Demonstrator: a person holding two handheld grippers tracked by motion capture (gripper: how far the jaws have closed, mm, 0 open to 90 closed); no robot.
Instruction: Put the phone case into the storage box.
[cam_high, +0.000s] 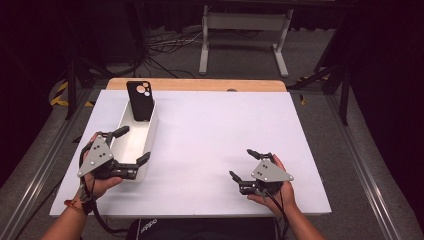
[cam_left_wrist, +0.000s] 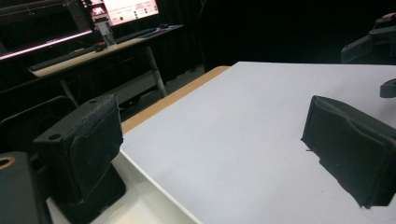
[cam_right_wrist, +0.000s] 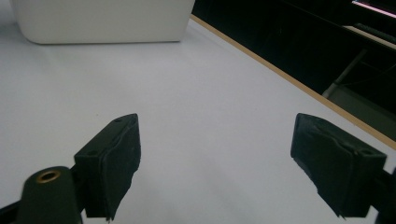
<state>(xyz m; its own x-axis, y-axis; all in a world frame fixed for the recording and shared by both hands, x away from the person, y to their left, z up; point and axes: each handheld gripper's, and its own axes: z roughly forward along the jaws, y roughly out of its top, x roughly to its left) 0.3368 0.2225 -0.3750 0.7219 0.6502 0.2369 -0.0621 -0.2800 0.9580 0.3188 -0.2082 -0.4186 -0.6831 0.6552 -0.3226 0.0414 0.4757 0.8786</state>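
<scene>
both grippers open, phone case in bin

the table (cam_high: 210, 135) carries a white sheet, with a wooden edge showing at the far side. a long white bin (cam_high: 134, 145) sits on the left part of the sheet. a black phone case (cam_high: 139, 100) stands upright at the bin's far end, camera cut-outs at the top. no readable writing on the case or bin. a dark item at the bottom edge bears white lettering, too small to read.

left gripper (cam_high: 134, 145): jaws spread wide, one either side of the bin's near end, holding nothing.

right gripper (cam_high: 241, 163): jaws wide apart over bare sheet, holding nothing, well apart from the bin.
</scene>
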